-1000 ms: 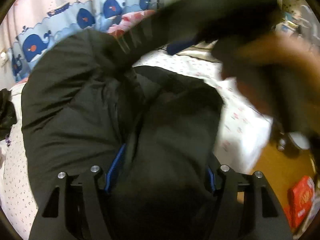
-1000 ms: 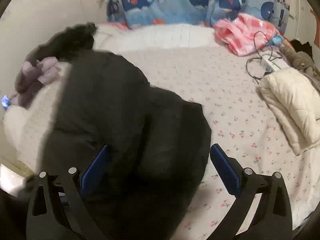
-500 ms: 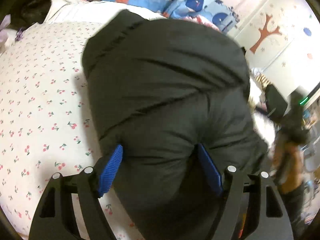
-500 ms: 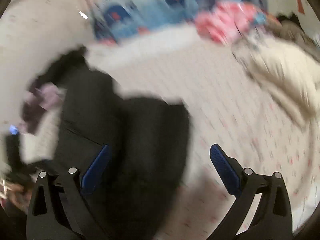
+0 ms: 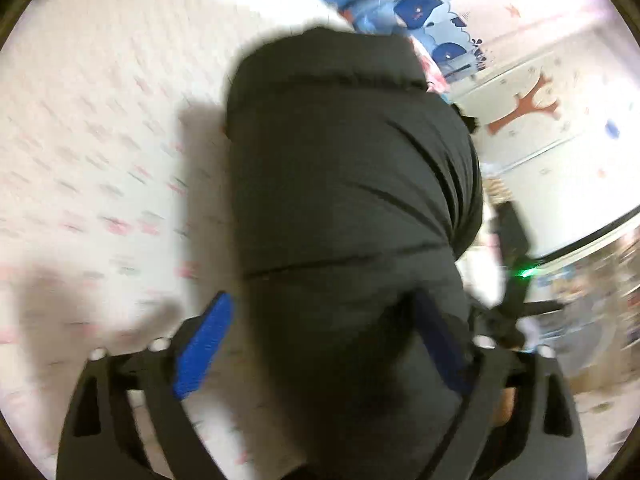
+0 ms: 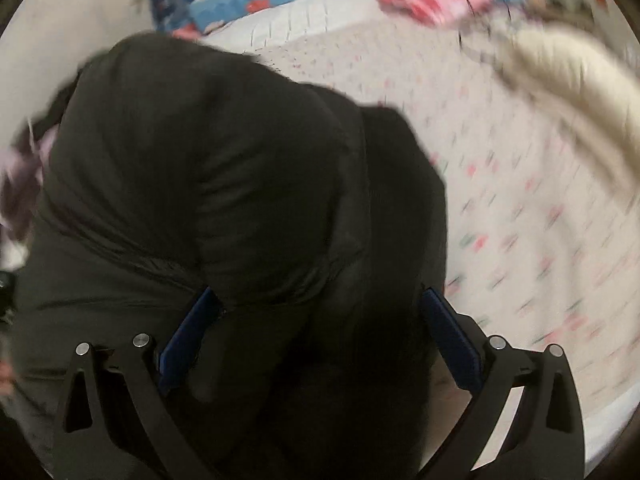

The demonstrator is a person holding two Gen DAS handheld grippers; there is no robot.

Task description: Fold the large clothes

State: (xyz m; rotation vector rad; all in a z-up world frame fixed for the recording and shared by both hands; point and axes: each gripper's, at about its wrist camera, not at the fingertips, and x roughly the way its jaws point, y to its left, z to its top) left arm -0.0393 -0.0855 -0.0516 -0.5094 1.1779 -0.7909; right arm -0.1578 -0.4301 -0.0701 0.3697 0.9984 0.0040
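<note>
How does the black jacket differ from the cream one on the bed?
Colour: the black jacket is dark, the cream jacket pale. Place: the black jacket lies between the right gripper's fingers; the cream jacket lies apart, off to the right, untouched. View: the black jacket fills the picture, the cream jacket is small and blurred. Both look puffy and rest on the flowered sheet.

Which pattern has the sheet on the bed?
White bed sheet with small pink flower prints, clearest in the right wrist view.

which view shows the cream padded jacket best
The right wrist view: the cream padded jacket lies along the upper right of the floral bedsheet, blurred but plainly visible. In the left wrist view it cannot be seen; the black jacket fills the middle.
</note>
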